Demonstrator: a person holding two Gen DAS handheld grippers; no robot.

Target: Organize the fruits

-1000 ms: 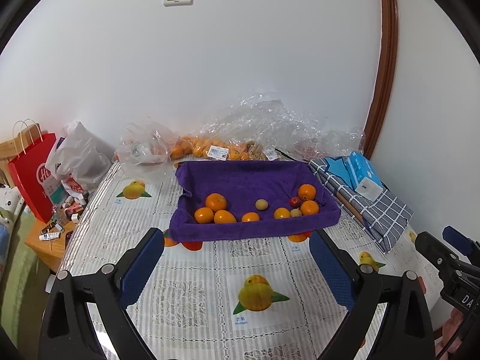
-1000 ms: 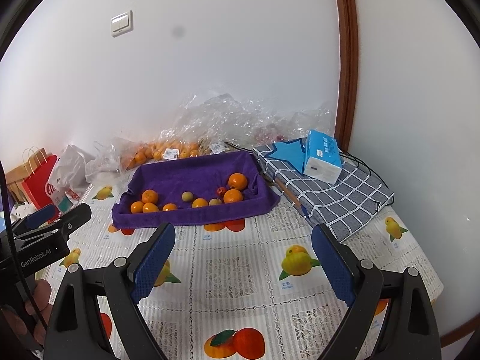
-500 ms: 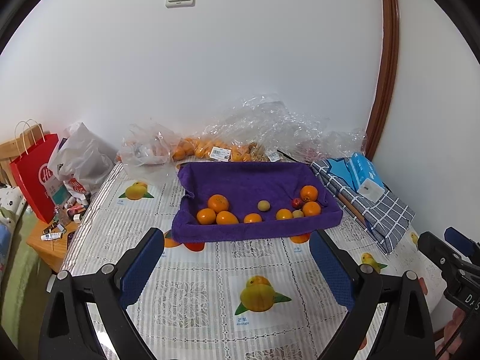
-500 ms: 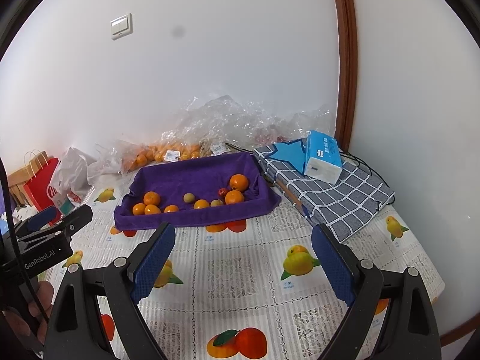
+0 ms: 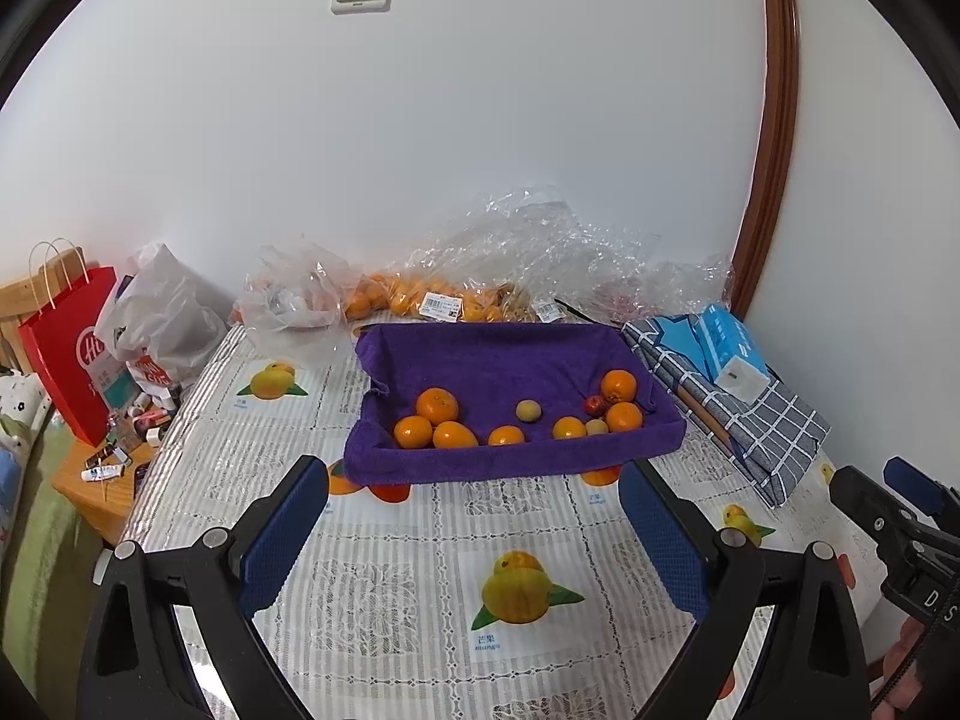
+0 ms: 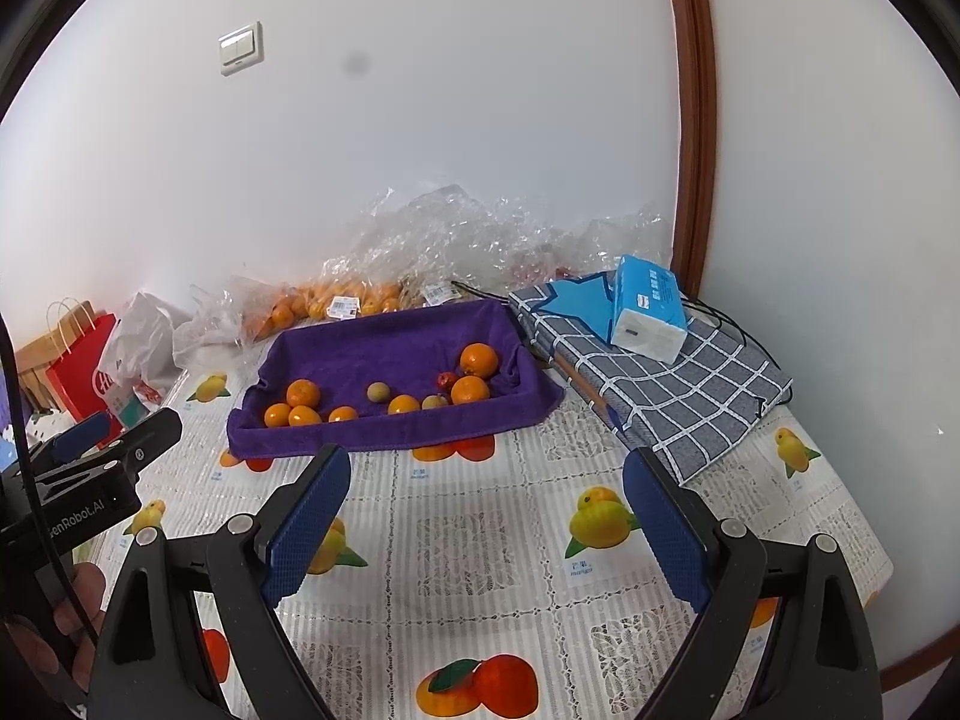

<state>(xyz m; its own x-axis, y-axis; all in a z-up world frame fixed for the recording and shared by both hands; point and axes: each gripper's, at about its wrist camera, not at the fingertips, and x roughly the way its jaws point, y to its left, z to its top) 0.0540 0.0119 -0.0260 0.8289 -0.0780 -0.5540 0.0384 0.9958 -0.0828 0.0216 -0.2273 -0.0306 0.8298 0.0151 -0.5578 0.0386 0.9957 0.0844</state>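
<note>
A tray lined with a purple towel sits on the table's far middle. It holds several oranges, two small tan fruits and a small red fruit. My left gripper is open and empty, hovering above the tablecloth short of the tray. My right gripper is open and empty, also short of the tray. Each gripper shows at the edge of the other's view.
Clear plastic bags with more oranges lie behind the tray by the wall. A checked cloth bundle with a blue tissue pack lies right. A red paper bag and grey bag stand left, beyond the table edge.
Both grippers have drifted slightly back and up; the tray sits a little lower in the left view. Both stay open and empty.
</note>
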